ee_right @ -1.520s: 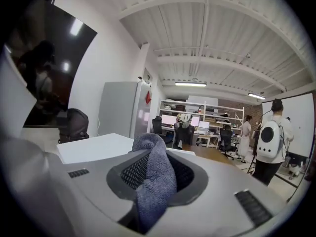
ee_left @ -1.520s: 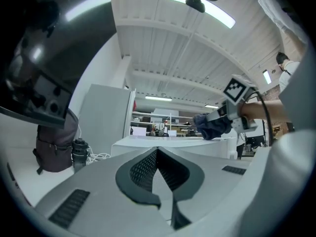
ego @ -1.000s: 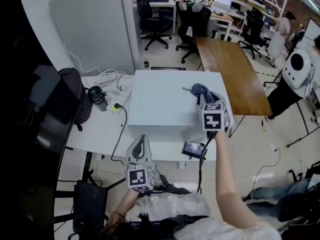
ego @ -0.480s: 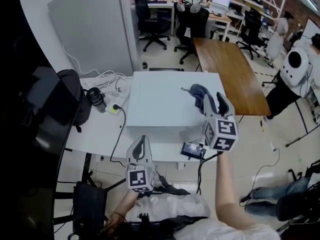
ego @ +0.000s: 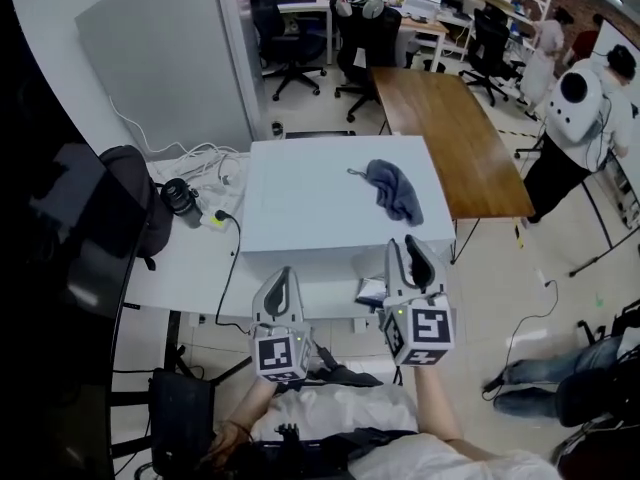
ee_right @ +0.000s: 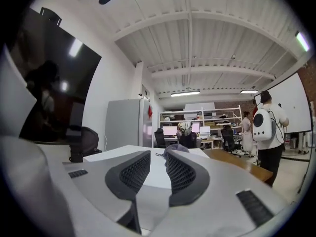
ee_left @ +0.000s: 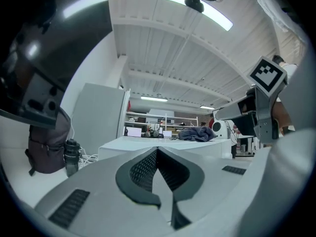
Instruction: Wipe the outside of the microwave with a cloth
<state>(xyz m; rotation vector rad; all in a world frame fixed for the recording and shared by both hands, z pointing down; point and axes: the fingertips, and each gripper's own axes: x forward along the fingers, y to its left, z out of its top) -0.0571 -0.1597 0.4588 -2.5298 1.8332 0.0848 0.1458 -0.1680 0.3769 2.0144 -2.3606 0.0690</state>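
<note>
Cloth (ego: 395, 190) lies loose on top of the microwave (ego: 300, 203), apart from both grippers; left gripper (ego: 283, 284) jaws together, empty; right gripper (ego: 411, 253) jaws closing on nothing, so further wiping probably needs it reopened, then a firm pinch on a thick fold.

White boxy microwave (ego: 310, 198) sits on the white surface (ego: 190, 268). Dark blue-grey cloth (ego: 393, 190) lies crumpled on its top, toward the right side.
</note>
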